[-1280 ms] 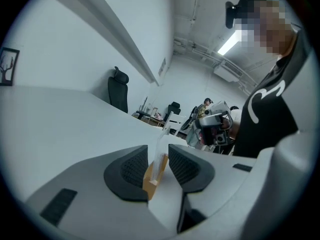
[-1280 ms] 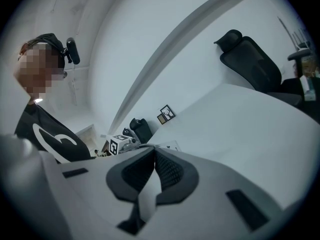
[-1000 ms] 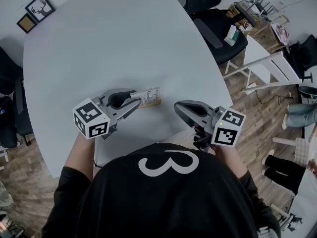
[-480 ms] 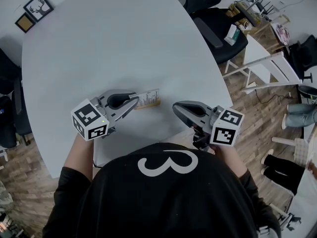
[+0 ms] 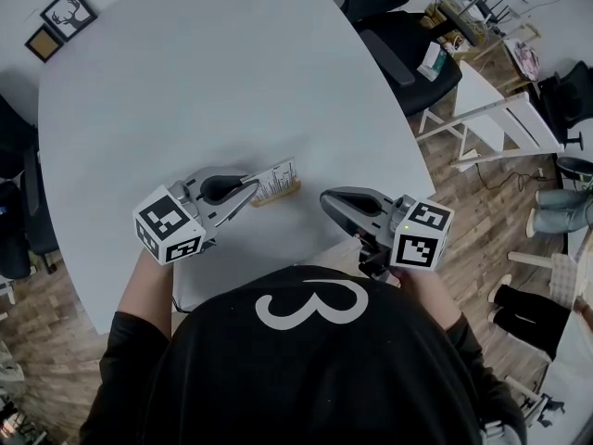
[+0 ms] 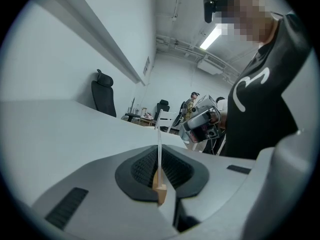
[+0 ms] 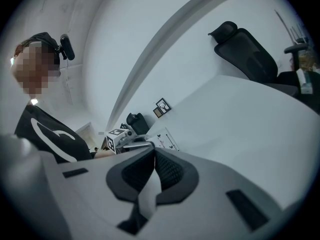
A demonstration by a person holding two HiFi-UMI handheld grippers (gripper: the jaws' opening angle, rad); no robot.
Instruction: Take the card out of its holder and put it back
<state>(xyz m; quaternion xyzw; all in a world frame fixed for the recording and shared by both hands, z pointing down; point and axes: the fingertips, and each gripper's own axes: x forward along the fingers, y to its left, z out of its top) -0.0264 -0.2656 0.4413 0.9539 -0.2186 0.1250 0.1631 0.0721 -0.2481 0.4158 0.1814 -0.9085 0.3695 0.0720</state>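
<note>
Card (image 6: 159,154) between left gripper (image 5: 252,187) jaws

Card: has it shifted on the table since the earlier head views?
No. The card still stands in its holder, at the same spot against the table edge.

Pretty plain setup: one big white table (image 5: 232,82) with a rounded edge. All that sits on it is a small wooden holder (image 5: 280,194) with a white card (image 5: 275,176) standing in it. Beyond the holder, the tabletop is just white surface.
</note>
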